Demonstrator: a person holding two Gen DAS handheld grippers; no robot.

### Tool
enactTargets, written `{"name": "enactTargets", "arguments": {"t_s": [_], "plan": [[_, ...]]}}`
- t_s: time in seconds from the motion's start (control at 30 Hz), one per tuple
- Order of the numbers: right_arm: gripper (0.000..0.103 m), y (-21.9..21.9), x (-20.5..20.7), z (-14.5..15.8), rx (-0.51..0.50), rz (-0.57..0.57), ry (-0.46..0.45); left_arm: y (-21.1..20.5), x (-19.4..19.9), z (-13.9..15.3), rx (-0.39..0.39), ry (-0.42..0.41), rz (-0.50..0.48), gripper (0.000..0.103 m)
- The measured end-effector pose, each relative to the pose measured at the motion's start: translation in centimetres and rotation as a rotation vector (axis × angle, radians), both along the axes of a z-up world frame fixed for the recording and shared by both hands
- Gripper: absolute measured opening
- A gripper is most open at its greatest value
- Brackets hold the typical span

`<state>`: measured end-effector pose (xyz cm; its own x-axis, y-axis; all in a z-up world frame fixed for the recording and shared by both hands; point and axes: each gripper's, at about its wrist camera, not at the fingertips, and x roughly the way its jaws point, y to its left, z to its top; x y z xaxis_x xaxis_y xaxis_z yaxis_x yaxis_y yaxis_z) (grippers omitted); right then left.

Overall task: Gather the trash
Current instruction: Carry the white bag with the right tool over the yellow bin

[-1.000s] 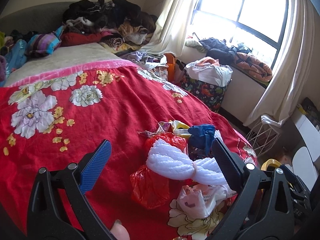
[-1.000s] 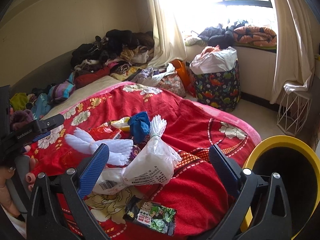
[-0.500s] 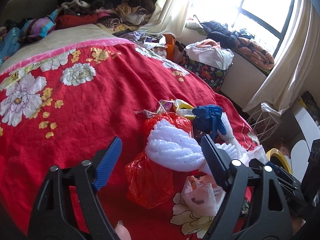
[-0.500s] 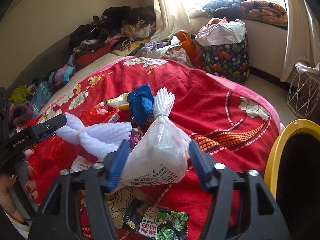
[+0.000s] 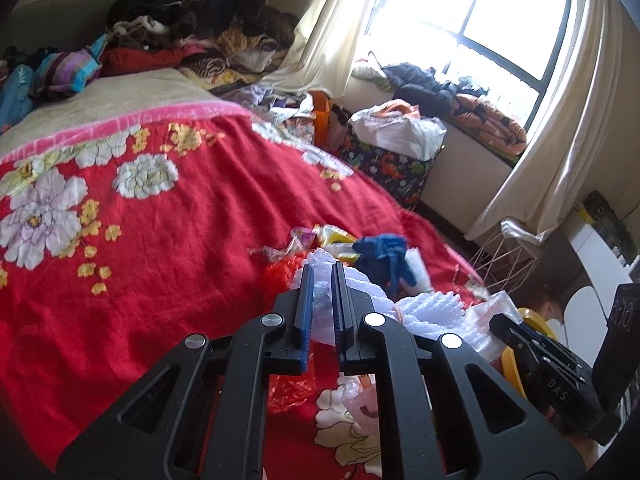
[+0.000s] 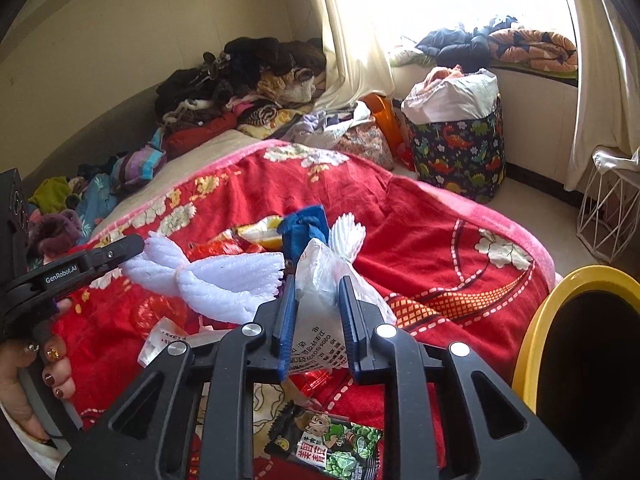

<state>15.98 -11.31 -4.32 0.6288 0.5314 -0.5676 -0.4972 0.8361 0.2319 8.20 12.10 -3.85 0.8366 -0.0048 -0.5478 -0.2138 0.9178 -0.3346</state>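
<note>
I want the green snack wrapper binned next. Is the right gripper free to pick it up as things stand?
Probably not yet. The right gripper is shut on the white plastic bag, though the green snack wrapper lies uncovered on the red blanket just below it.

Both wrist cameras sit low and close over the red floral blanket (image 5: pixel 168 232), facing the far window. The left wrist view looks from the left, the right from the near bed edge; both share the white foam wrap (image 6: pixel 224 280) and dinosaur-print hamper (image 5: pixel 384 168).

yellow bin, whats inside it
From the right wrist view, the yellow bin shows only a dark interior; its bottom is in shadow and cut off by the frame, so any trash inside cannot be seen.
</note>
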Motion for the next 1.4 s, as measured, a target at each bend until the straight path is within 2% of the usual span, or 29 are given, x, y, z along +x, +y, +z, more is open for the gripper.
{"name": "enactTargets", "arguments": {"t_s": [0.27, 0.47, 0.8, 1.4], "plan": [[0.019, -3.0, -1.1, 3.7, 0.058, -0.073, -0.1, 0.0, -0.6, 4.6, -0.011, -0.128, -0.012, 0.004], [0.019, -6.6, -1.0, 5.0, 0.065, -0.171, -0.142, -1.5, -0.1, 6.7, -0.003, -0.177, -0.052, 0.004], [0.017, -12.7, -1.1, 5.3, 0.047, -0.344, -0.166, -5.0, 0.9, 7.6, 0.005, -0.198, -0.136, 0.004], [0.016, -21.5, -1.7, 4.1, 0.04, -0.604, -0.162, -13.8, 2.3, 7.3, 0.043, -0.187, -0.348, 0.004]]}}
